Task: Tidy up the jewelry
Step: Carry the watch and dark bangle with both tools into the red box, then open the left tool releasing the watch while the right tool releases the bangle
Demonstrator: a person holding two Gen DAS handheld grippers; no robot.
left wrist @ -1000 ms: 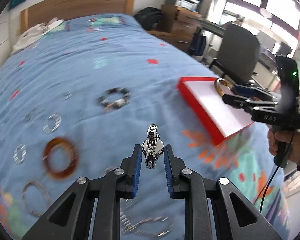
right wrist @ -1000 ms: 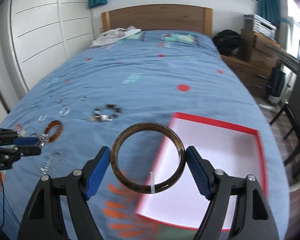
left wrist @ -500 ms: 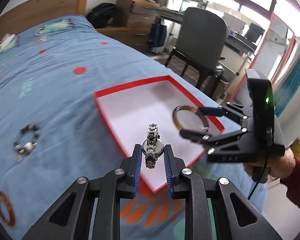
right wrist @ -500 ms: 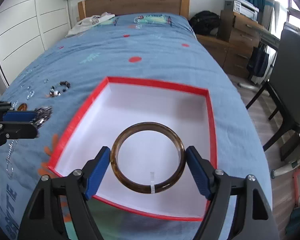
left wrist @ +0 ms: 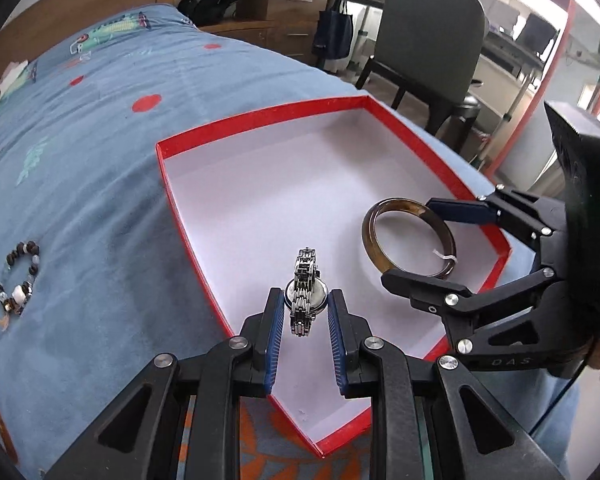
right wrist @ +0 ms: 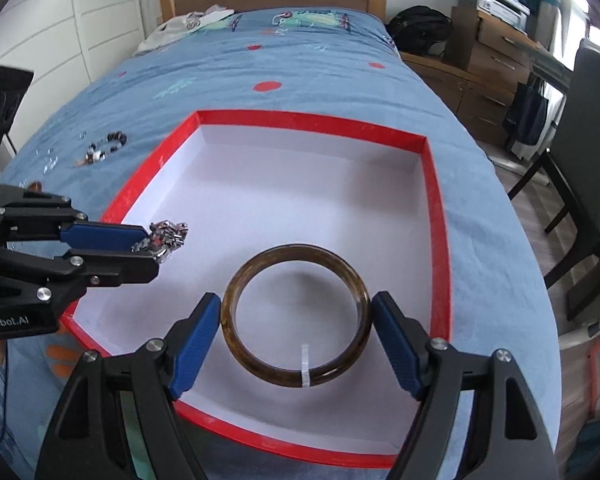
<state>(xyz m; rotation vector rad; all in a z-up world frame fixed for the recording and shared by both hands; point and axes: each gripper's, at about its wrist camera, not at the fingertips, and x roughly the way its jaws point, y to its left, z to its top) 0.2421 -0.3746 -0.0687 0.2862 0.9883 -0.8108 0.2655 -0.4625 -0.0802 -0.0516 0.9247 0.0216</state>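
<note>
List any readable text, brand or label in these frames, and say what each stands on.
"enRobot.AI", start cut off: on the left gripper body, right wrist view.
"D A S": on the right gripper body, left wrist view.
White tag on the brown bangle: no legible print.
Print on the blue bedspread: too blurred.

You're holding a shiny metal watch (left wrist: 305, 296) and a glossy, smooth amber-brown bangle (right wrist: 296, 316); below, a matt red box (right wrist: 436, 216) with white paper-like lining on a soft cloth bedspread (left wrist: 92, 152).

Red-rimmed white box (right wrist: 436, 200), brown bangle (right wrist: 296, 376)
</note>
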